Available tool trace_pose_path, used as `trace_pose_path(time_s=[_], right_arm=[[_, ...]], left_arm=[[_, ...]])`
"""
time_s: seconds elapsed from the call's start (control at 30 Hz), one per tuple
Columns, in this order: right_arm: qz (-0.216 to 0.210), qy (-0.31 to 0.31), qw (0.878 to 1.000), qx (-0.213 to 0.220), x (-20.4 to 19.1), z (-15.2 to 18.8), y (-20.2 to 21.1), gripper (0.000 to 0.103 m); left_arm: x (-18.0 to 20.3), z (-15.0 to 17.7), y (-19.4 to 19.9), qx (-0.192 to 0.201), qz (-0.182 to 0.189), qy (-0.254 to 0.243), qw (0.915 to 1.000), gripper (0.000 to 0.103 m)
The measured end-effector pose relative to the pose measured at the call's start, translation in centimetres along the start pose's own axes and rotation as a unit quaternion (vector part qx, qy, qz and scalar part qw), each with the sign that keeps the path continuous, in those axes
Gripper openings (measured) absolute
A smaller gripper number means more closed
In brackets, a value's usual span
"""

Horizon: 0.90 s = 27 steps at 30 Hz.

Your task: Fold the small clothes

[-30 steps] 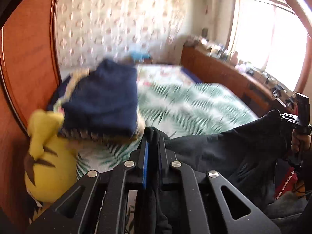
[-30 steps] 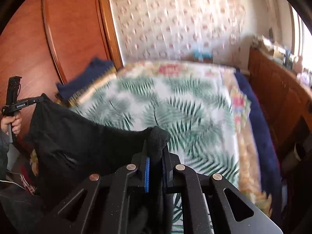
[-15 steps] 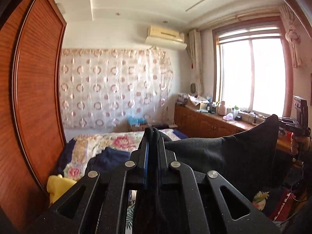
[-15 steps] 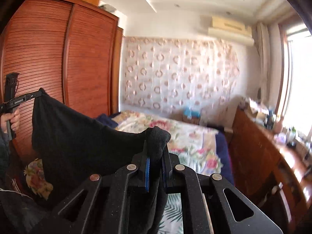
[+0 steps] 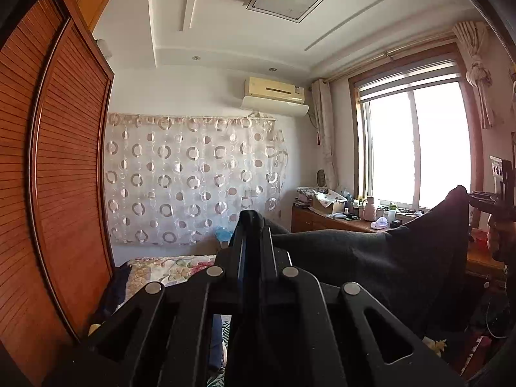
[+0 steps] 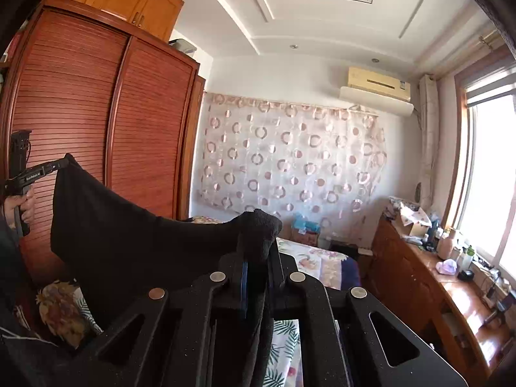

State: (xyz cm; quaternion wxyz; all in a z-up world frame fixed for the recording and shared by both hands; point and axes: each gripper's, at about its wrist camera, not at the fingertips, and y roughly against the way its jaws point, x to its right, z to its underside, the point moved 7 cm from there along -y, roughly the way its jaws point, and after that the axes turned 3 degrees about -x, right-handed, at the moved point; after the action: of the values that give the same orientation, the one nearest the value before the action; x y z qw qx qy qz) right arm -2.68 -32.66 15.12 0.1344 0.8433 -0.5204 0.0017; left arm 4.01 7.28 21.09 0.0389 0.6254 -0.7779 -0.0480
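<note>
A black garment (image 5: 387, 258) hangs stretched in the air between both grippers, high above the bed. My left gripper (image 5: 253, 225) is shut on one top corner, a wad of black cloth bulging past its tips. In the right wrist view my right gripper (image 6: 256, 229) is shut on the other top corner of the black garment (image 6: 122, 238). Each view shows the opposite gripper at the cloth's far corner: the right gripper (image 5: 474, 198) held by a hand at the right edge, the left gripper (image 6: 63, 163) at the left edge. The cloth's lower part hangs down out of sight.
A bed with a floral and palm-leaf cover (image 6: 319, 258) lies below. A tall wooden wardrobe (image 5: 58, 177) stands on the left. A wooden sideboard (image 6: 419, 277) crowded with bottles and boxes runs under the window (image 5: 416, 142). A circle-patterned curtain (image 5: 193, 177) hangs on the far wall.
Both grippers rose together and tilted up from the bed toward level, lifting the black garment off it. The bed dropped low in both views; wall and ceiling now fill them.
</note>
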Motion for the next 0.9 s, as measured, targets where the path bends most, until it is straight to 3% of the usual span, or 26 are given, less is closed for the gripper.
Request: trace_pose_path(time_s=[0.1,0.3,0.5,0.6,0.7,0.9], right_arm=[[0.011,0.003,1.000,-0.014,-0.3,1.0,-2.9,0.009],[0.028,-0.003,0.997,-0.072,0.3,1.4,-11.6,0.009],[0.041,-0.016,0.985,-0.166,2.2,6.0,-23.8,0.009],[0.047,-0.028,0.976,-0.209,2.4,8.8,-29.5,0.009],[0.045,-0.043,0.971,-0.230,1.4,11.0,-33.9,0.009],[0.054,-0.056,0.967,-0.241,1.5,11.1,-38.3,0.009]], left_arm=[[-0.6,1.1,-2.4,-0.012,-0.006,0.004,0.9999,0.008],[-2.7,5.4,-11.4,-0.066,-0.028,0.015,0.9973,0.008],[-6.4,13.4,-23.4,-0.155,-0.066,0.018,0.9855,0.008],[-6.7,17.3,-28.0,-0.196,-0.068,0.015,0.9782,0.008],[-6.2,19.4,-31.1,-0.214,-0.085,-0.002,0.9732,0.004],[-6.2,20.2,-33.0,-0.230,-0.093,-0.003,0.9688,0.004]])
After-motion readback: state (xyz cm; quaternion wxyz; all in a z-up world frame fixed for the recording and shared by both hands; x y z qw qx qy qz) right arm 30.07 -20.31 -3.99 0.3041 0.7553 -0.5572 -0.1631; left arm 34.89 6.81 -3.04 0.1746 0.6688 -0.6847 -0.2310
